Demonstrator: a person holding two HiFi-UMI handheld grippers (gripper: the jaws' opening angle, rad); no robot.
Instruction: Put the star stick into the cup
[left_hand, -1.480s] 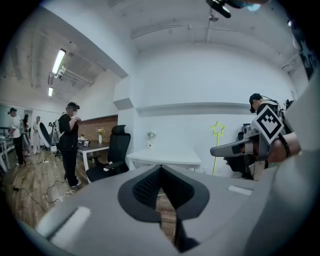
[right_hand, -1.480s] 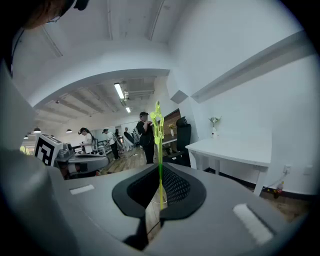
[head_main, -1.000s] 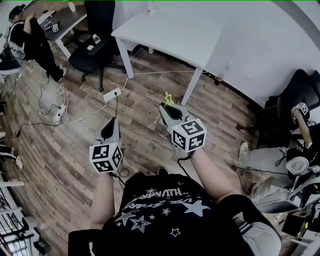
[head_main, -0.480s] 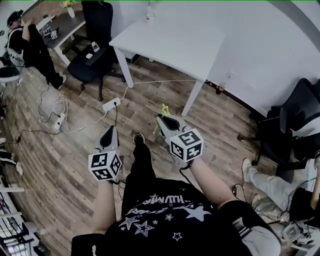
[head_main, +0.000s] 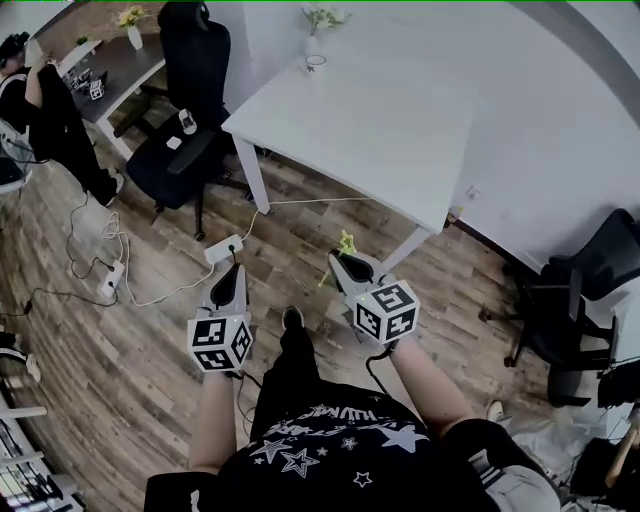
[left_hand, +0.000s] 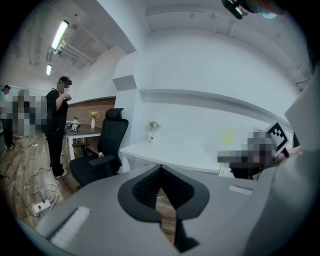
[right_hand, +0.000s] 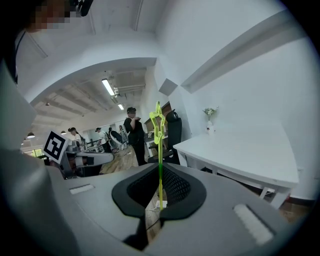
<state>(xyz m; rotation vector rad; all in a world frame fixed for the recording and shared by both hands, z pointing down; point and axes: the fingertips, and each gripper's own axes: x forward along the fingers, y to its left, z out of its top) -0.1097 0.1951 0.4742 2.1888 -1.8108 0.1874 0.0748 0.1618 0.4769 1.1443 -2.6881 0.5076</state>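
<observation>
Advanced toward table (head_main: 380, 110), both held forward | left gripper (head_main: 232, 275) fingers (left_hand: 145, 187) together | right gripper (head_main: 345, 265) fingers (right_hand: 175, 187) clamp star stick (right_hand: 160, 150) upright

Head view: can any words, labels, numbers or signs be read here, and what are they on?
T-shirt: white lettering above printed stars, seen upside down, too blurred to read.
Cubes on the left gripper and right gripper: square black-and-white marker patterns, no letters or digits.
Star stick: no print visible.
No text in these pictures can be read.
</observation>
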